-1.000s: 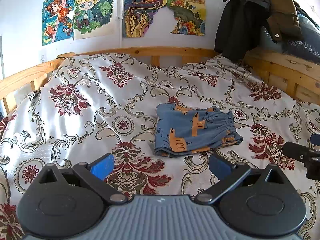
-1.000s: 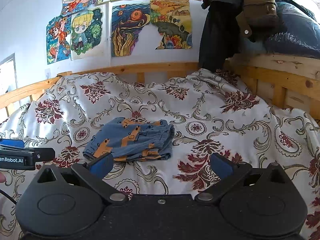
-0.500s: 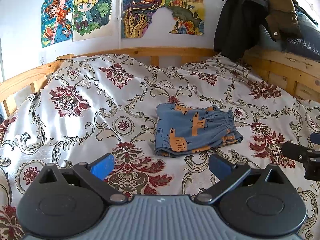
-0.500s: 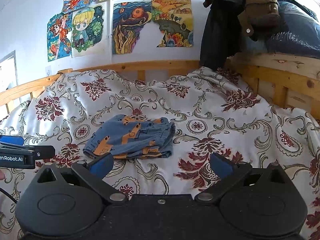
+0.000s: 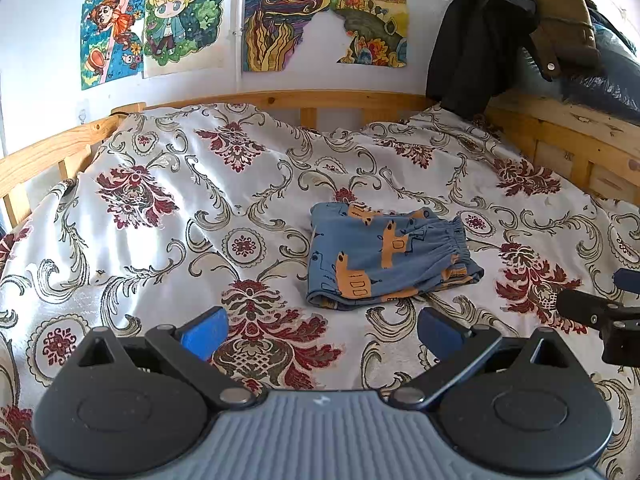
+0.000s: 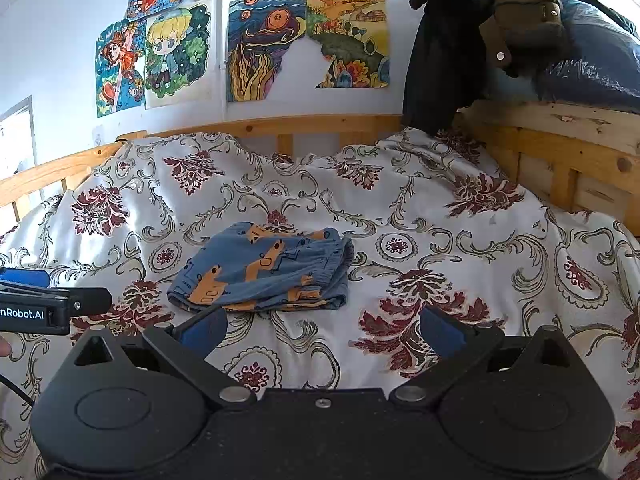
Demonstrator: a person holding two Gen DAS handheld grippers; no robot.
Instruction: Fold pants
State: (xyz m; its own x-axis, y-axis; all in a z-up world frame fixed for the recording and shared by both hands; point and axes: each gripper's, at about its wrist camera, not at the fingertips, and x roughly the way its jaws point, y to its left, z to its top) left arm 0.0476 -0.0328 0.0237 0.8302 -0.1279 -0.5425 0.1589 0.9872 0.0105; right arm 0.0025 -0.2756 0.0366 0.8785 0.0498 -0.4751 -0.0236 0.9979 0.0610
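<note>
Small blue pants (image 5: 384, 256) with orange vehicle prints lie folded into a compact rectangle on the floral bedspread (image 5: 160, 240), gathered waistband to the right. My left gripper (image 5: 320, 330) hovers open just short of the pants' near edge, nothing between its blue fingers. From the right wrist view the pants (image 6: 264, 270) sit slightly left of centre, and my right gripper (image 6: 322, 330) is open and empty just behind them. Each gripper shows at the edge of the other's view: right gripper (image 5: 600, 312), left gripper (image 6: 44, 300).
A wooden bed frame (image 5: 280, 100) rails the far side and the right side (image 6: 560, 160). Dark jackets (image 5: 500, 28) hang over the right corner above a dark plastic bag (image 6: 592, 64). Drawings (image 5: 180, 20) are taped to the white wall.
Both grippers have drawn back and risen very slightly; the pants lie still in the same folded shape.
</note>
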